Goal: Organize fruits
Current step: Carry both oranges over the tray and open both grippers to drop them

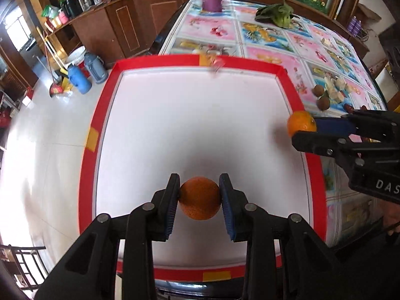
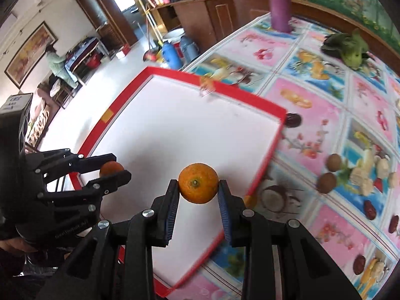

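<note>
Oranges are what's getting handled, two of them, one per gripper. The left gripper (image 1: 199,198) has its jaws closed on a darker round orange with pebbly skin (image 1: 199,198), held over the near part of a big flat white tray with a red taped rim (image 1: 86,150). The tray has a few yellow tape patches on its border, and the white area inside has nothing lying on it that I can see; both fruits are up in the jaws, not resting on it. The right gripper (image 2: 198,183) is clamped on a brighter round orange with its little green stem scar facing the camera (image 2: 198,183), over the tray's right edge in the left wrist view. The tray sits on a surface covered with a glossy fruit-and-flower patterned cloth (image 2: 312,115). Off the tray to the right on that cloth are two small brown round fruits (image 2: 327,182), maybe kiwis, can't tell for sure, plus a few dark red oval date-like fruits (image 2: 369,210). Farther back there's a leafy green vegetable (image 2: 350,50) and a tall purple cylinder (image 2: 278,5) standing on the cloth.
</note>
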